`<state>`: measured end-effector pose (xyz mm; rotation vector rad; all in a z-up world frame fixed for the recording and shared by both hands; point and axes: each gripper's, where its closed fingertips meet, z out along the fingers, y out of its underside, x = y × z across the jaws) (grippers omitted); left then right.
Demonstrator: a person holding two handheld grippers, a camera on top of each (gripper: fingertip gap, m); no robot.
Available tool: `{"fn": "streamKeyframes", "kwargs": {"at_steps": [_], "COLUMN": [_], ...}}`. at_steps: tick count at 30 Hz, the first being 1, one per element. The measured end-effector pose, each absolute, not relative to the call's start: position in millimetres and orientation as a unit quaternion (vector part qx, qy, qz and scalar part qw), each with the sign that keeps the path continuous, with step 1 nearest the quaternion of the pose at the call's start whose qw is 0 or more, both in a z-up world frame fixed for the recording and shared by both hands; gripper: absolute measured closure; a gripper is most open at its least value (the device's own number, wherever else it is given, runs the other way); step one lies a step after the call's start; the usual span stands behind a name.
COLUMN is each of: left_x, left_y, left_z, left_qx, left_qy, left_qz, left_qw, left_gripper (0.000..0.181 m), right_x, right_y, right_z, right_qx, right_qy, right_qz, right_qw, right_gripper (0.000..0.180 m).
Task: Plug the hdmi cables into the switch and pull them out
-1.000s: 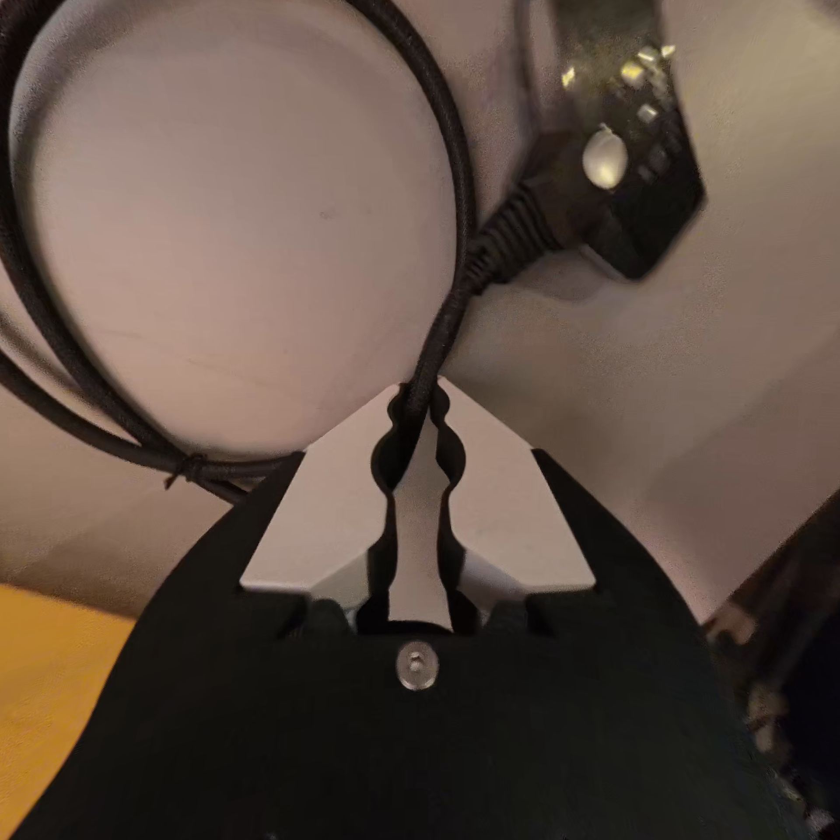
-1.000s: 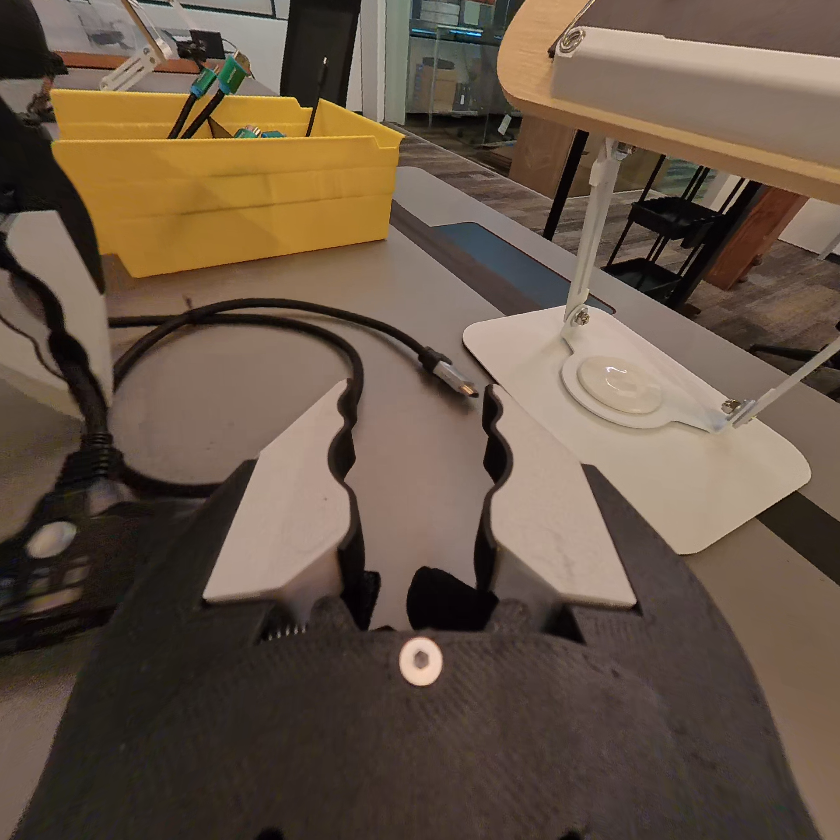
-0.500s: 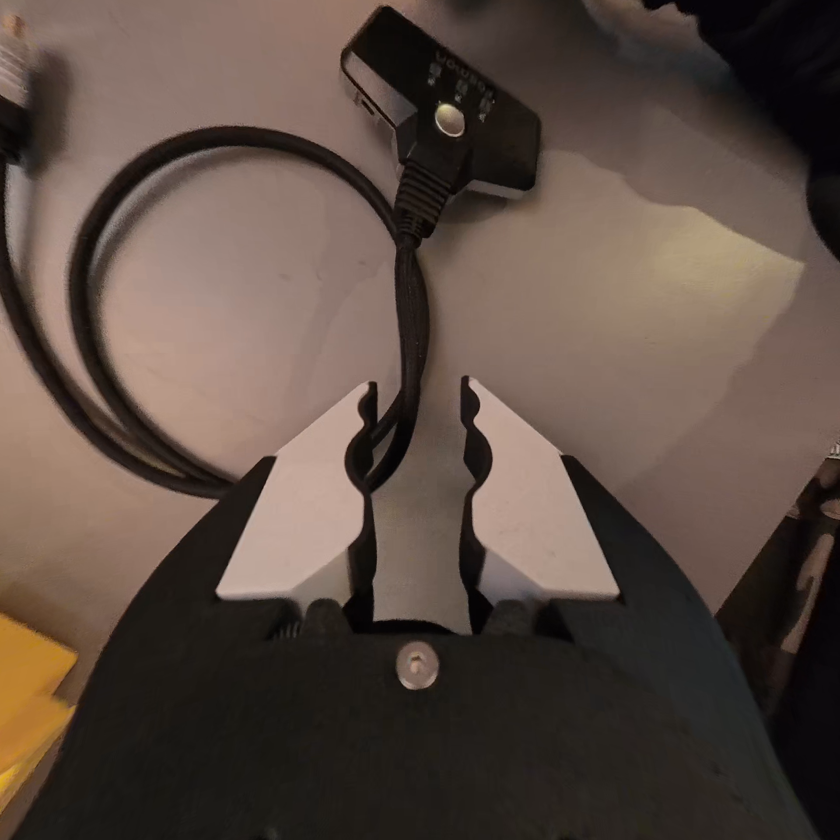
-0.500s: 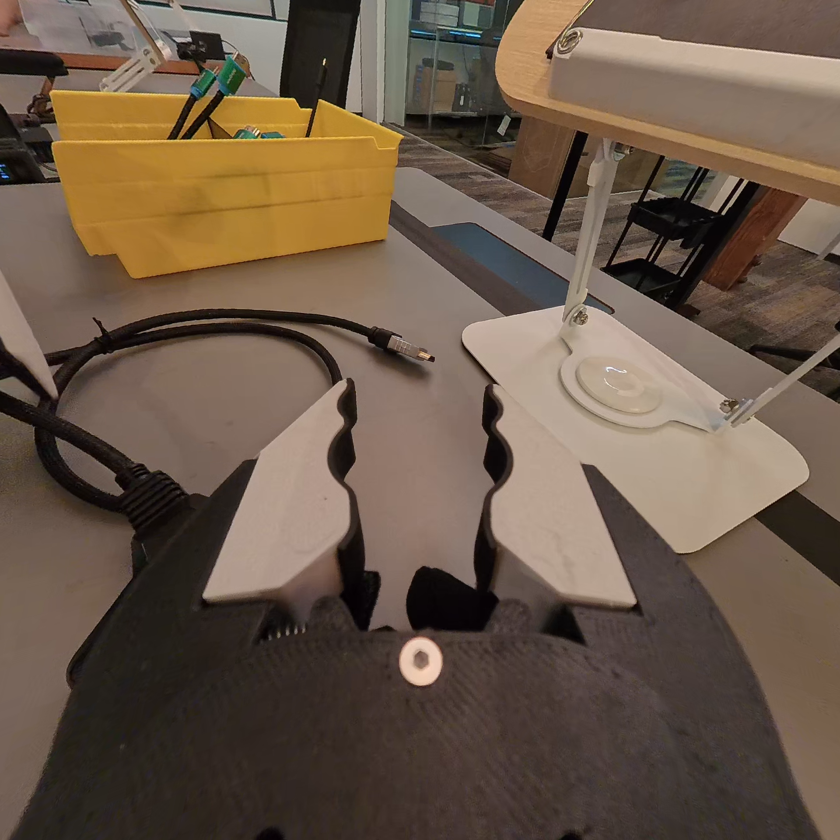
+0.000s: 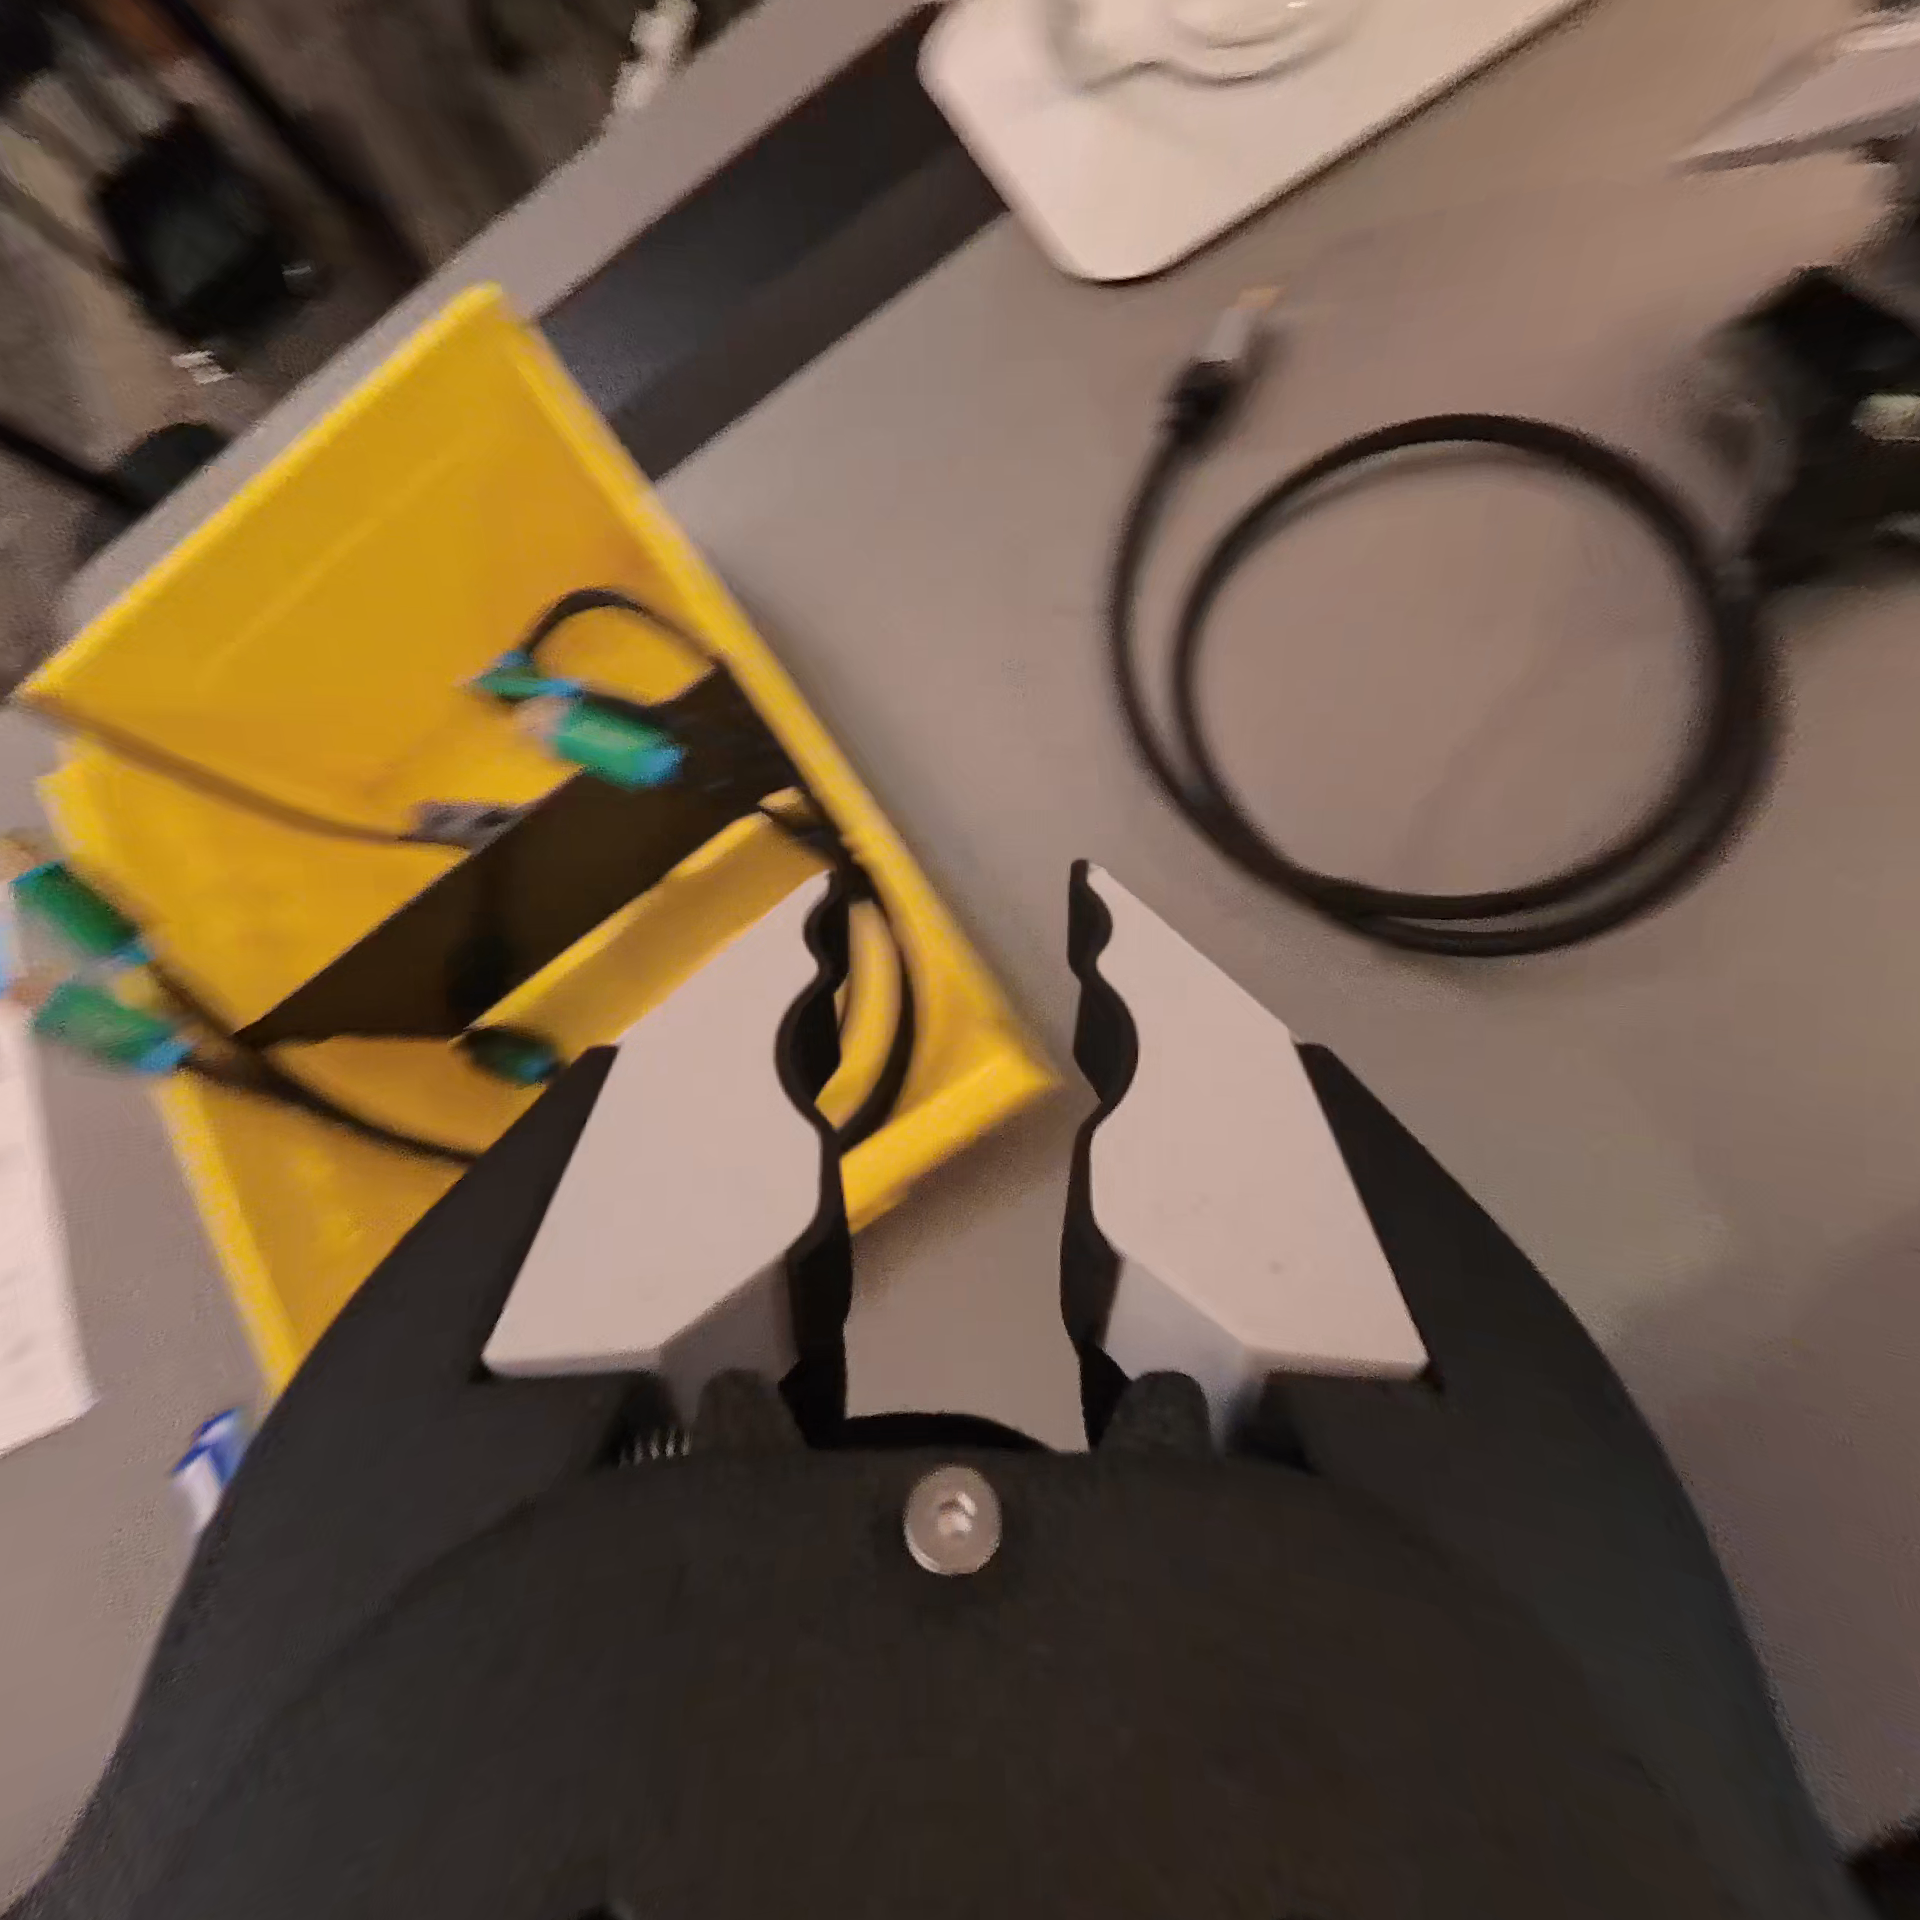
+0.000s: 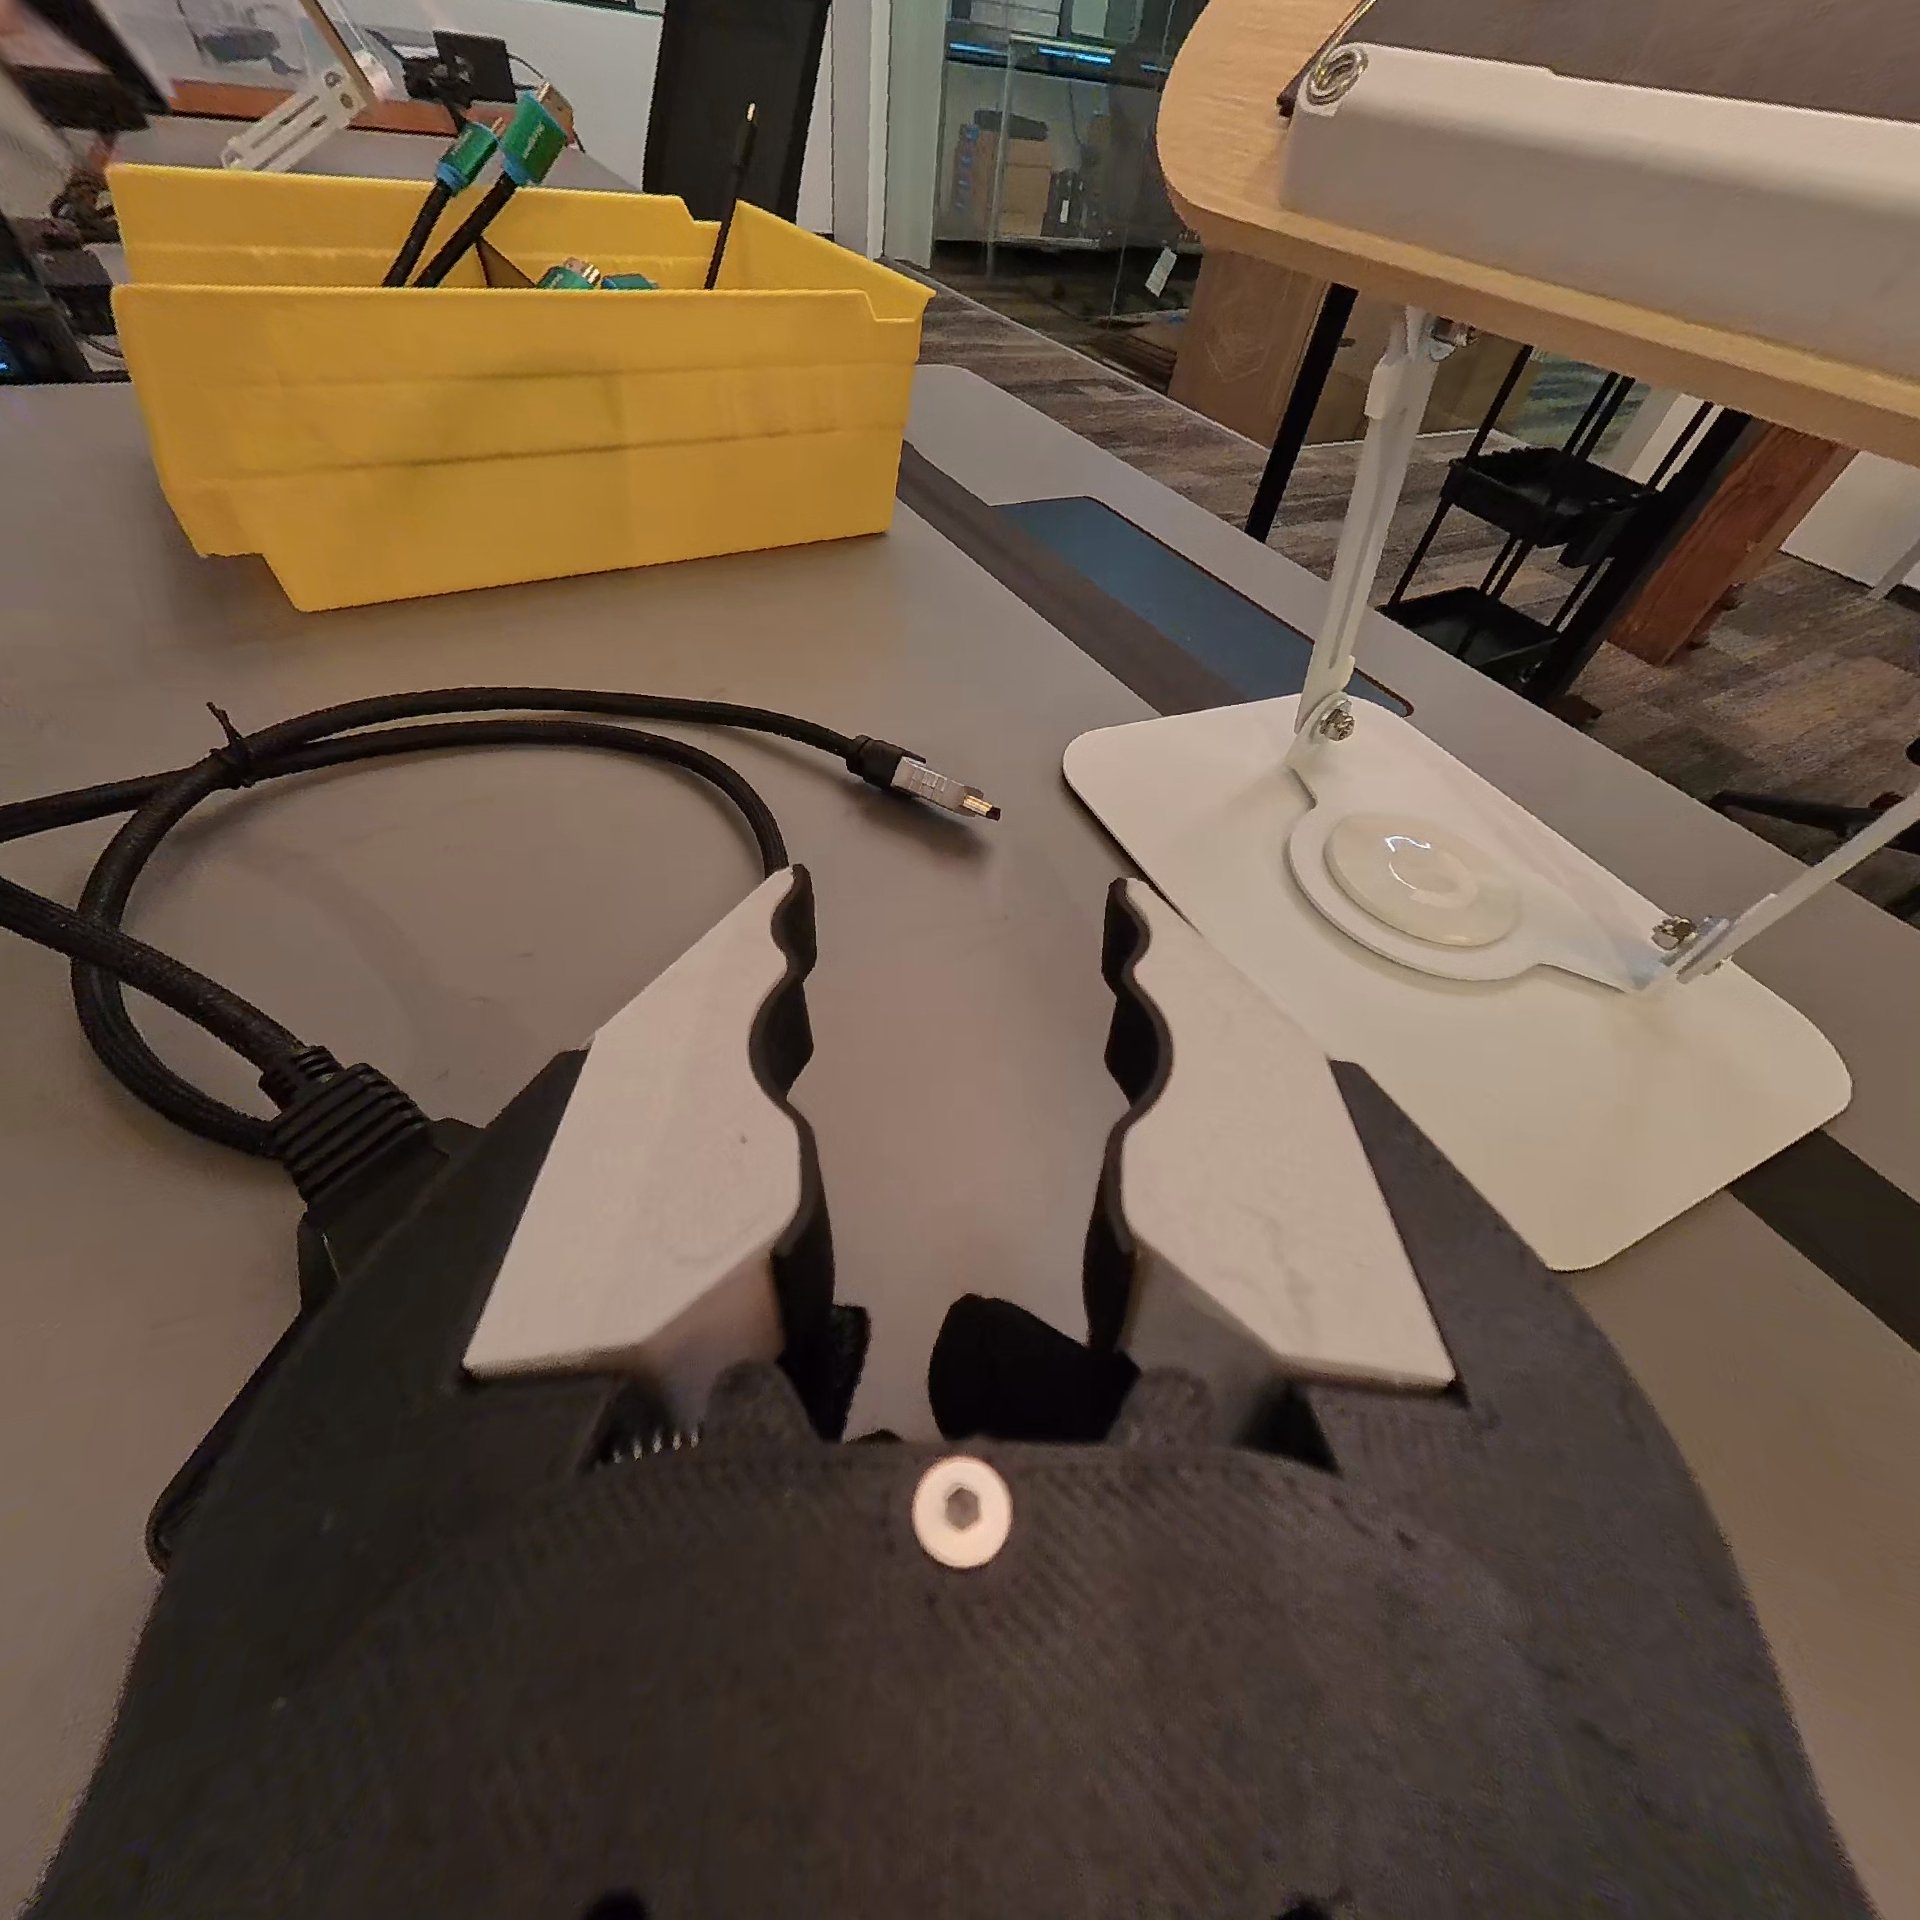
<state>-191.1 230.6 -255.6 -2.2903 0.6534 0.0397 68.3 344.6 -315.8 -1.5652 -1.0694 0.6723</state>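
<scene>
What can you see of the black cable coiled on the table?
The black cable looks braided and lies in a loose double loop on the grey table, the strands tied together at one spot. Its free end, a black and silver plug, rests unplugged near the white stand base. A ribbed strain relief ends it by the right gripper.

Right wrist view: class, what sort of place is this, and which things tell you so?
Probably an office or lab workspace. A grey table carries a yellow bin of cables and a coiled black cable; behind stand glass partitions, carpeted floor and black shelving carts.
</scene>
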Motion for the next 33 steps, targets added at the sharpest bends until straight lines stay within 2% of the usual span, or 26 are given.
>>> {"fn": "streamKeyframes", "kwargs": {"at_steps": [5, 9, 16, 21, 24, 33], "left_x": [-302, -365, -412, -421, -419, -412], "left_y": [254, 270, 306, 316, 320, 307], "left_z": [-237, -244, -272, -298, -298, -266], "left_qx": [-0.898, -0.910, -0.939, -0.954, -0.947, -0.920], "left_qy": [0.161, 0.132, 0.088, 0.050, 0.058, 0.053], "left_qz": [0.109, 0.149, 0.109, 0.093, 0.109, 0.113], "left_qw": [0.394, 0.363, 0.315, 0.279, 0.297, 0.371], "left_gripper": [0.138, 0.128, 0.123, 0.134, 0.160, 0.162], "right_x": [67, 67, 66, 65, 65, 65], "right_y": [344, 344, 343, 342, 342, 342], "right_z": [-317, -318, -320, -320, -321, -320], "right_qx": [-0.657, -0.657, -0.656, -0.655, -0.655, -0.655], "right_qy": [-0.453, -0.455, -0.462, -0.465, -0.466, -0.466], "right_qz": [0.280, 0.279, 0.274, 0.273, 0.272, 0.271], "right_qw": [0.534, 0.533, 0.531, 0.529, 0.529, 0.529], "right_gripper": [0.125, 0.125, 0.125, 0.125, 0.125, 0.125]}}
